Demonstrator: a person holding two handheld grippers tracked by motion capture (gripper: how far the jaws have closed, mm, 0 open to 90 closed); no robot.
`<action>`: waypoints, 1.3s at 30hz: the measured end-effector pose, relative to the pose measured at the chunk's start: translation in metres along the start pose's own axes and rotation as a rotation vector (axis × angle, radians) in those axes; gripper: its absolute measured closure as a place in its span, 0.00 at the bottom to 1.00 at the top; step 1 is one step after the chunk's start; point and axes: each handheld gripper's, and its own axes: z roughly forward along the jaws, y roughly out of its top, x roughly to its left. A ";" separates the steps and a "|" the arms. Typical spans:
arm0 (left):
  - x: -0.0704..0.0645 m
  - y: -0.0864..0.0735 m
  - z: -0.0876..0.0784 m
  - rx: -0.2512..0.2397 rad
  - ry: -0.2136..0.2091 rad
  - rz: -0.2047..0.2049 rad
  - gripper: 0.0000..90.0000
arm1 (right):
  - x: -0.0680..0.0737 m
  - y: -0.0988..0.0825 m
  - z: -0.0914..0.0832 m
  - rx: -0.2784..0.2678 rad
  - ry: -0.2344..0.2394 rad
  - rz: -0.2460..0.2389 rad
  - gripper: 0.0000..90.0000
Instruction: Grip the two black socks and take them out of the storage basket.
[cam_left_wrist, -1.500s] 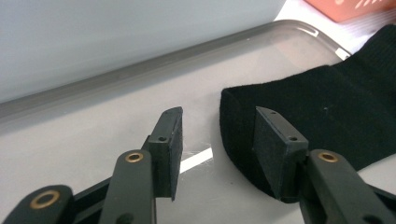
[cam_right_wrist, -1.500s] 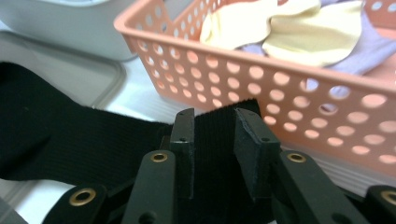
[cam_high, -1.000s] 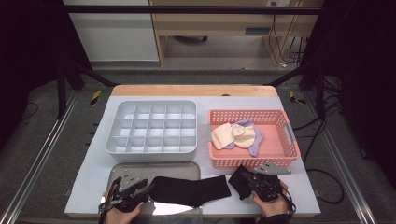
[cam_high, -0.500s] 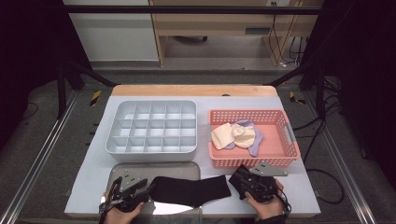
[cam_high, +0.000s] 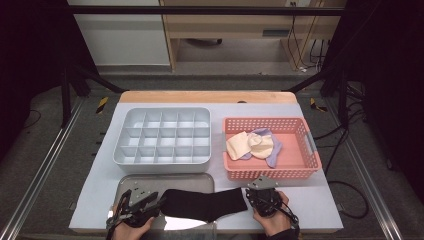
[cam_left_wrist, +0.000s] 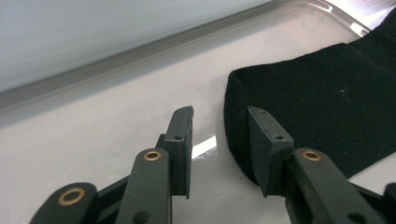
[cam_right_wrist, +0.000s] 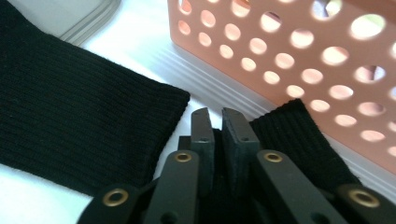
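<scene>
Here, a long black knitted sock (cam_high: 205, 204) lies stretched between both grippers at the table's near edge.
The right gripper (cam_right_wrist: 219, 135), jaws just closing, pinches a fold of its cuff beside the pink perforated plastic basket (cam_right_wrist: 299, 51). The left gripper (cam_left_wrist: 219, 140) stands parted, the sock's toe touching one jaw, over the shallow grey metal tray (cam_left_wrist: 107, 112).

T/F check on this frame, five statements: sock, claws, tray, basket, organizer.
1. The right claw is shut on the black sock. True.
2. The left claw pinches the sock. False: its jaws stand open, with the sock's end beside one of them.
3. The pink basket holds light-coloured socks. True.
4. The grey divided organizer has socks in its compartments. False: its compartments look bare.
5. The black sock lies partly on the metal tray. True.
</scene>
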 end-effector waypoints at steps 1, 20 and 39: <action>0.000 0.000 0.000 0.000 0.000 -0.001 0.69 | -0.001 0.000 -0.002 -0.001 0.007 0.010 0.94; 0.001 -0.001 0.000 -0.004 -0.003 -0.004 0.69 | -0.086 -0.041 -0.055 -0.163 -0.068 0.313 0.93; 0.000 -0.001 0.000 -0.006 -0.001 -0.002 0.69 | -0.061 -0.024 -0.078 -0.232 -0.035 0.231 0.81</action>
